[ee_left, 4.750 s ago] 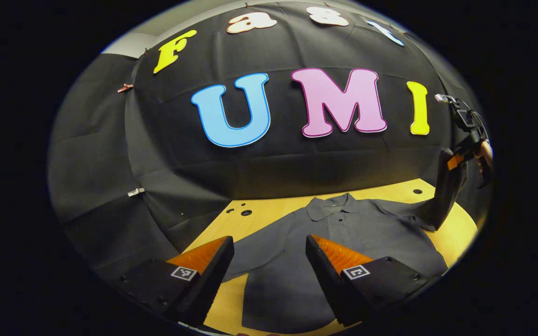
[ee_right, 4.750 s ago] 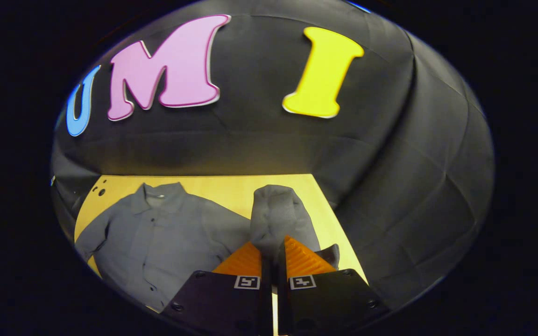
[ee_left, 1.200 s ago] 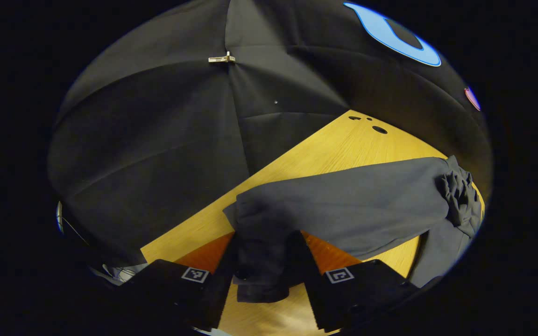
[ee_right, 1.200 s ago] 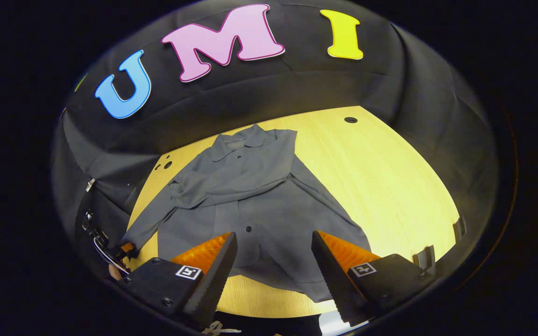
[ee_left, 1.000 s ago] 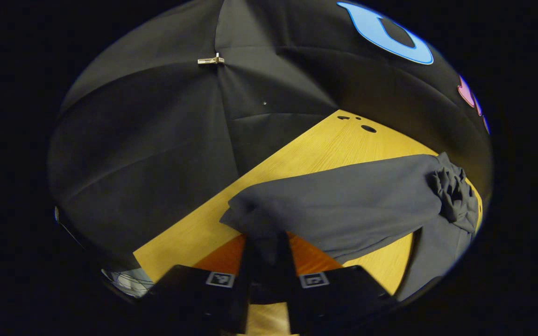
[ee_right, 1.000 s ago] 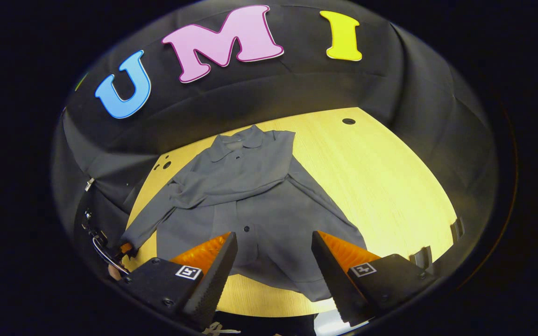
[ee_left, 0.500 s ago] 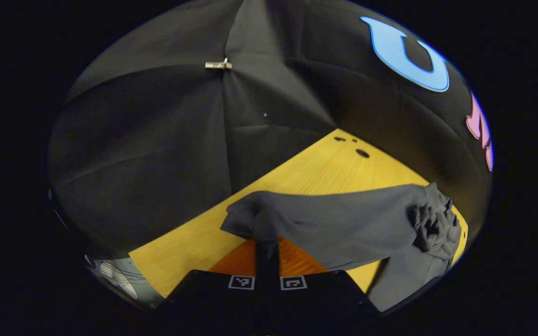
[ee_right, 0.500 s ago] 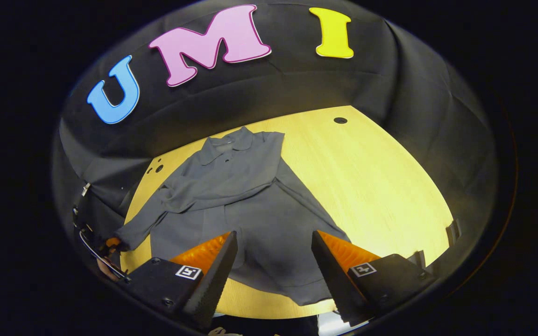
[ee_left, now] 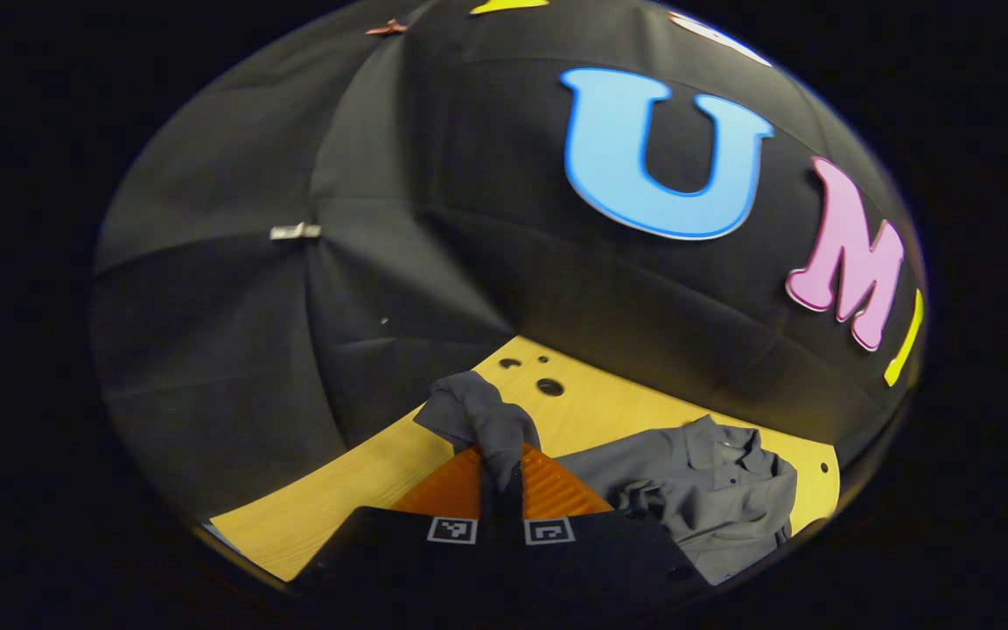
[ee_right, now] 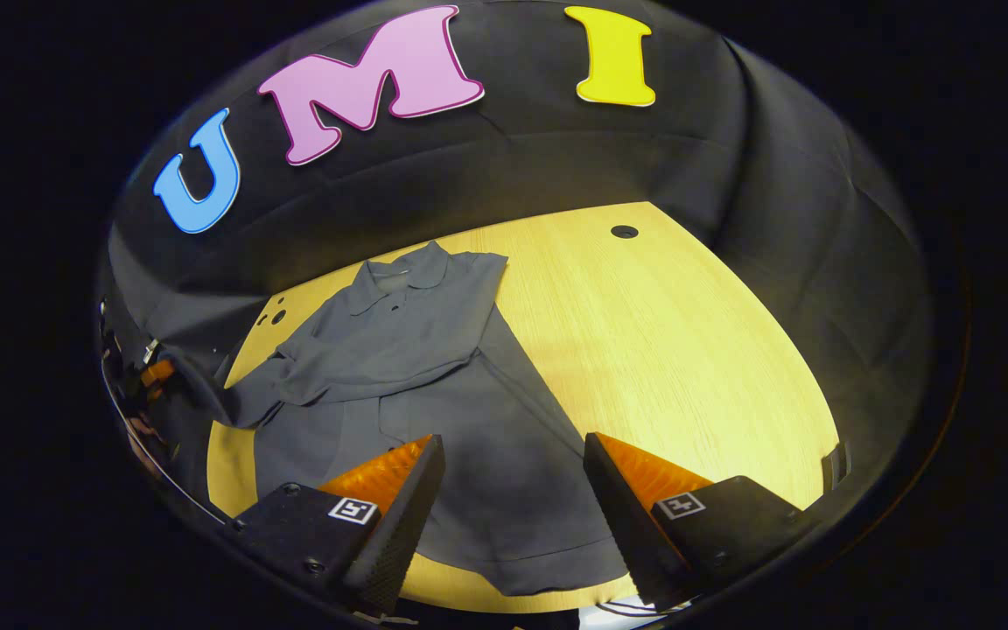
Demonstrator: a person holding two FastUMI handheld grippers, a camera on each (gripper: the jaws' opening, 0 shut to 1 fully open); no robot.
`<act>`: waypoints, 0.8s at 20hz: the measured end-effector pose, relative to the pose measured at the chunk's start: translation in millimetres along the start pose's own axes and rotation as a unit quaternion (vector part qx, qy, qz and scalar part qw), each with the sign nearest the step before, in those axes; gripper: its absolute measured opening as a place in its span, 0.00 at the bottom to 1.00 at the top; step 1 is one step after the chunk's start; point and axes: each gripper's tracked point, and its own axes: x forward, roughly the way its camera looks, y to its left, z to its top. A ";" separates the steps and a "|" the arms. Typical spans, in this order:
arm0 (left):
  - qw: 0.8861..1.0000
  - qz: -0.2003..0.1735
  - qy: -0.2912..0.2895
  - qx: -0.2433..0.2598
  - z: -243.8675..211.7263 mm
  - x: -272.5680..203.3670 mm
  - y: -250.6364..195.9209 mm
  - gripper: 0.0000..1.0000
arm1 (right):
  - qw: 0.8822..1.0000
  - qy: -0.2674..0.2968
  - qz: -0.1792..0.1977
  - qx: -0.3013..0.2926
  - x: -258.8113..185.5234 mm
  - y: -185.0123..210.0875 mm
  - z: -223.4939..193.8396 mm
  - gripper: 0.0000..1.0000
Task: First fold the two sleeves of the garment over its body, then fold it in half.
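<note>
Second sleeve lifted over the yellow wooden worktop [ee_right: 661, 332]

The grey collared cloth shirt [ee_right: 434, 394] lies flat, one sleeve folded across. Left tongs [ee_left: 501, 477], closed on the other sleeve's cuff [ee_left: 478, 420], have raised it since a second ago; thin cloth could slip out. Right tongs [ee_right: 513, 490] hover wide open, empty.

Cloth-walled booth [ee_right: 801, 219], wooden table [ee_right: 661, 332]

A grey collared garment [ee_right: 434, 394] lies flat at centre-left of the right gripper view (one sleeve [ee_right: 381, 354] folded across its chest), the other sleeve [ee_left: 478, 420] lifted.
</note>
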 end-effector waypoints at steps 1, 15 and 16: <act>1.000 -0.018 -0.005 0.011 2.2 1.1 -27.6 0.06 | 1.000 0.002 0.002 0.001 1.8 -3.6 0.7 0.99; 0.967 -0.237 0.072 0.060 -85.2 -36.5 -357.5 0.05 | 0.997 0.062 0.043 0.031 34.0 -45.4 -20.5 0.99; 0.964 -0.245 0.076 0.070 -93.9 -39.8 -370.2 0.05 | 0.997 0.063 0.045 0.031 36.1 -47.4 -20.8 0.99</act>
